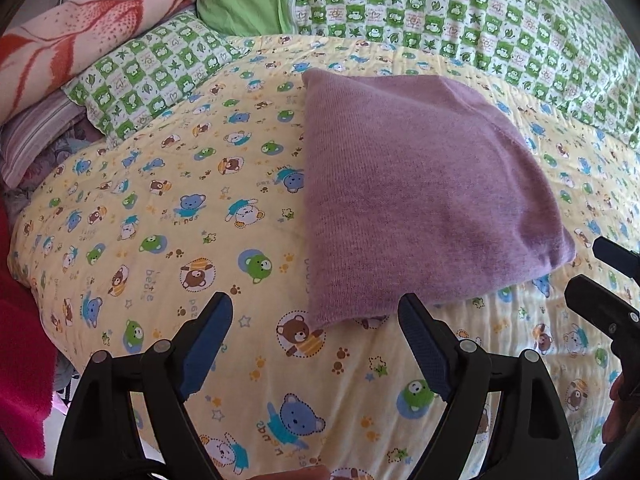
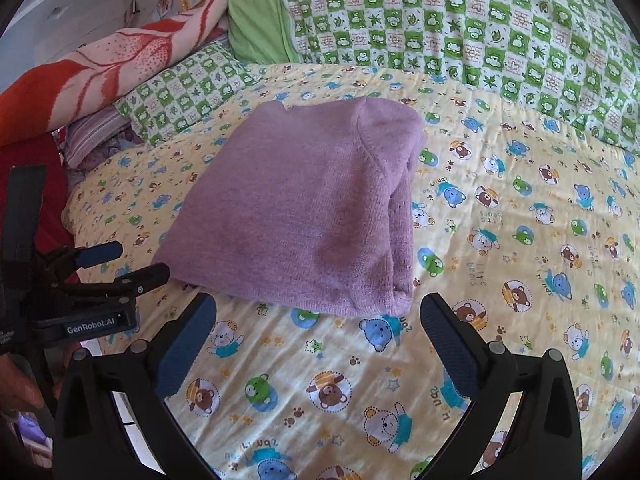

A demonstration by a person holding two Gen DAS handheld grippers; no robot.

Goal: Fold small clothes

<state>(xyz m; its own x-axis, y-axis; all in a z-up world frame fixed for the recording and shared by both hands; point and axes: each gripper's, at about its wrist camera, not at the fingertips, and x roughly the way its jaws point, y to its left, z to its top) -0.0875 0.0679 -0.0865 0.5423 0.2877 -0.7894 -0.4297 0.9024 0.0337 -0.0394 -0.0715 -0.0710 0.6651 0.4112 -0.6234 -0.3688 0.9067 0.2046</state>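
Observation:
A folded purple knit garment (image 1: 416, 196) lies flat on the yellow bear-print sheet (image 1: 168, 216). My left gripper (image 1: 316, 312) stands open just short of the garment's near corner, nothing between its blue pads. In the right wrist view the same purple garment (image 2: 316, 208) lies ahead as a neat rectangle. My right gripper (image 2: 318, 308) is open wide just in front of its near edge, holding nothing. The right gripper (image 1: 600, 276) shows at the right edge of the left wrist view, and the left gripper (image 2: 120, 264) at the left edge of the right wrist view.
A green checked frog-print quilt (image 2: 480, 28) covers the far side of the bed. A matching pillow (image 1: 148, 80), an orange-and-pink blanket (image 1: 80, 32) and striped cloth are piled at the left. A red fabric (image 1: 20, 340) hangs at the left edge. A plain green cloth (image 2: 260, 12) lies at the back.

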